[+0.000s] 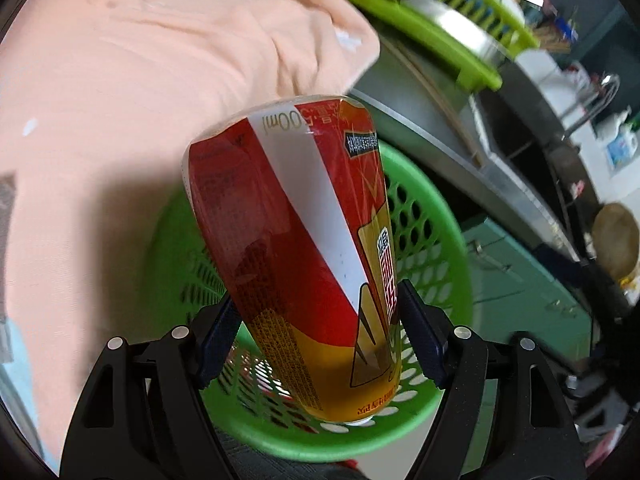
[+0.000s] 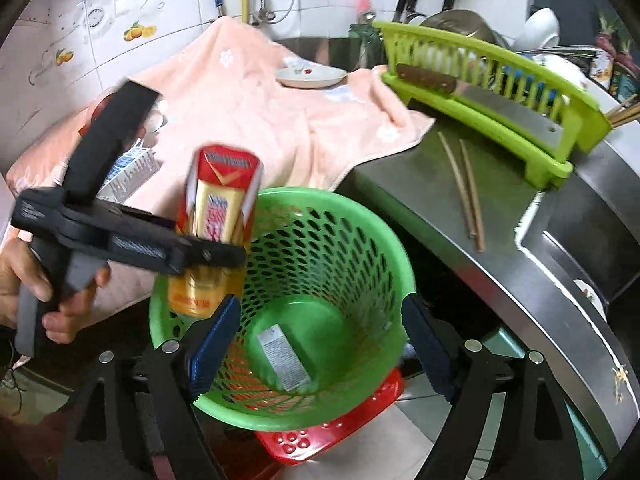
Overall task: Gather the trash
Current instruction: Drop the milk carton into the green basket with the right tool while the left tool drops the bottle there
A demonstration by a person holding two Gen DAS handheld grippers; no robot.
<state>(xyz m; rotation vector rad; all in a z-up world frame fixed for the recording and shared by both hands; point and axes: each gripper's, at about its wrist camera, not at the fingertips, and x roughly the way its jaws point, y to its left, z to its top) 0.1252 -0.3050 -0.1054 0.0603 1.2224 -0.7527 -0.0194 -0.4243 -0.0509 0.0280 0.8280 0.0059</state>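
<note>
Nearest in the left wrist view, the left hand-held gripper (image 1: 320, 344) is clenched on a red and gold can (image 1: 296, 248), its pads pressed to the can's lower sides. The can's long axis is seen to run up and away from the jaws, tilted slightly left. Directly beneath and behind it the green basket (image 1: 436, 240) is seen, so the can is judged to hang over the basket's near-left rim rather than its middle. In the right wrist view the right hand-held gripper (image 2: 320, 344) is released, nothing between its pads, the basket mouth below it. A flat packet (image 2: 283, 362) is already lying at the basket's bottom. Farther off, a peach towel (image 2: 256, 120) is spread over the tabletop (image 2: 404, 184), a small plate (image 2: 311, 76) resting on it.
</note>
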